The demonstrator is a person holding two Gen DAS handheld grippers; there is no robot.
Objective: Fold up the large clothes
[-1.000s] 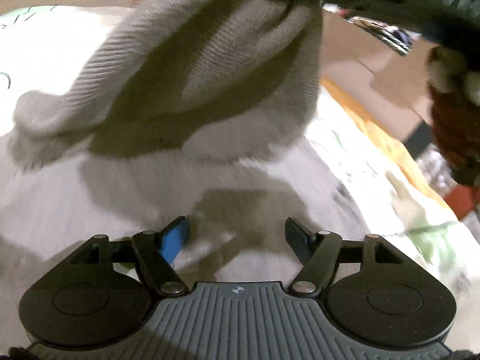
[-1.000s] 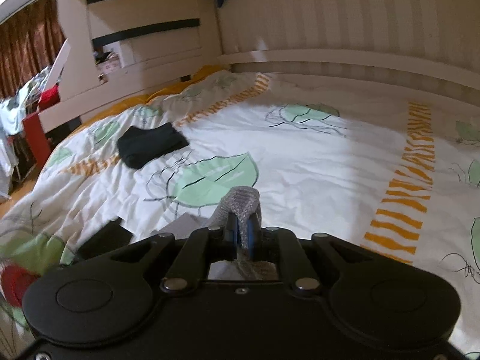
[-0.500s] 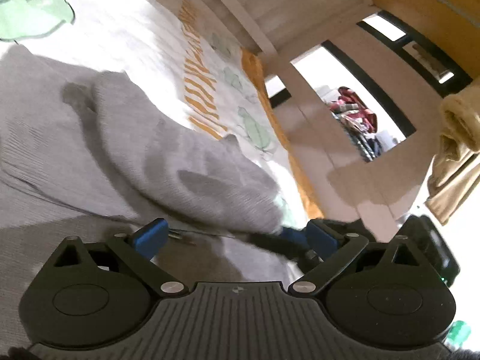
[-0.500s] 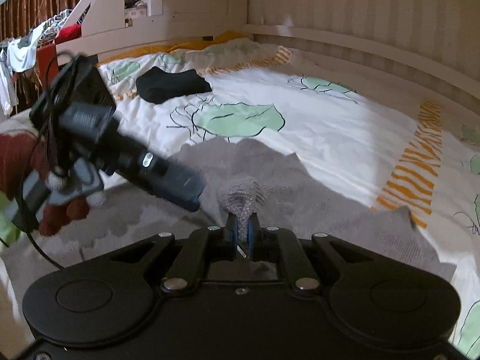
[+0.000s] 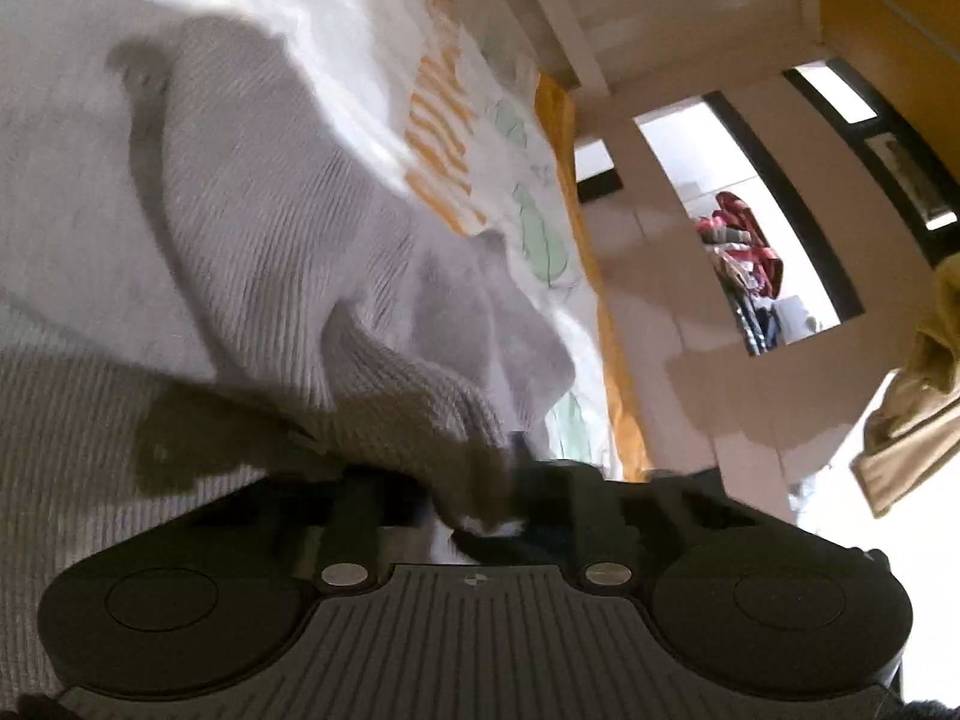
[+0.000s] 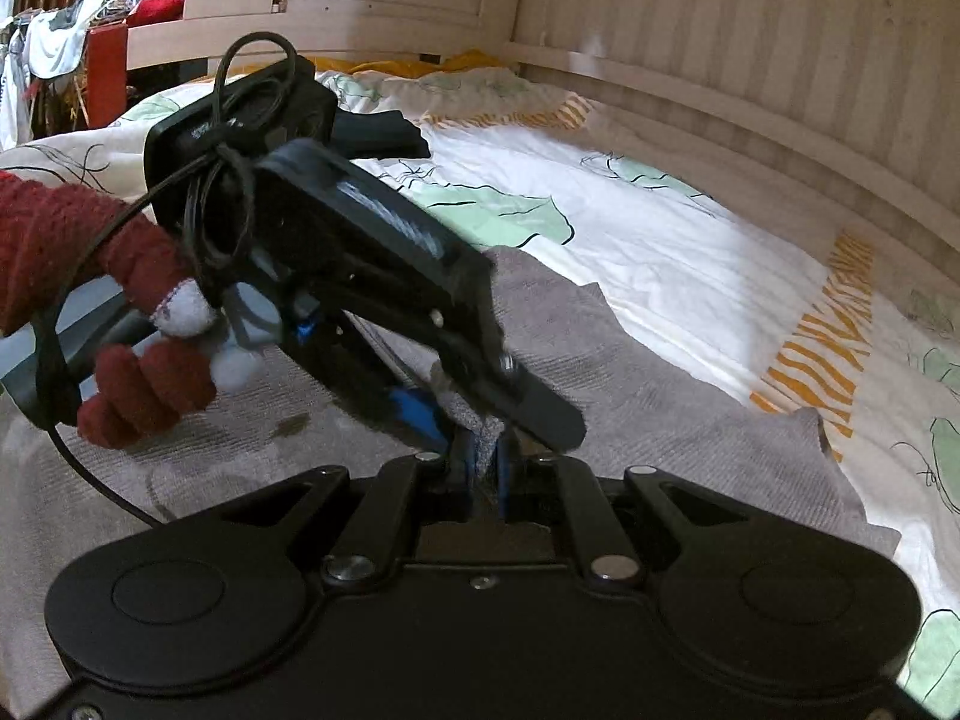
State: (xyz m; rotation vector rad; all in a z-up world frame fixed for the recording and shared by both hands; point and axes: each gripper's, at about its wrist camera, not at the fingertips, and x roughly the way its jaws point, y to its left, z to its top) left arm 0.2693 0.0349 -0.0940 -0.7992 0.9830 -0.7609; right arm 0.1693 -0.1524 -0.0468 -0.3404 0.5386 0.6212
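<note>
I am working on a bed [image 6: 690,252] with a leaf-print cover. A big grey knit sweater [image 6: 630,372] lies spread on it, right in front of me.

My right tongs [image 6: 485,459] are squeezed tight on a small bunch of the sweater. I see the grey knit poking up between the blue pads.

My left tongs [image 6: 465,405] come in from the left, held by a hand [image 6: 144,360] in a red glove. They reach the same bunch, just beside my right tongs. Their jaws are closing now, with grey knit between them. In the left view [image 5: 480,498] the cloth bunches up right at the jaws, so I think they have it.

I think the sweater is soft and floppy. It will sag and bend wherever I lift it. It looks thick, so it may be a bit heavy for a small pinch. The knit is rough, so I do not think it will slip. It will not break.

I would hold it at an edge or a corner, with the two tongs well apart, so it hangs flat.
</note>
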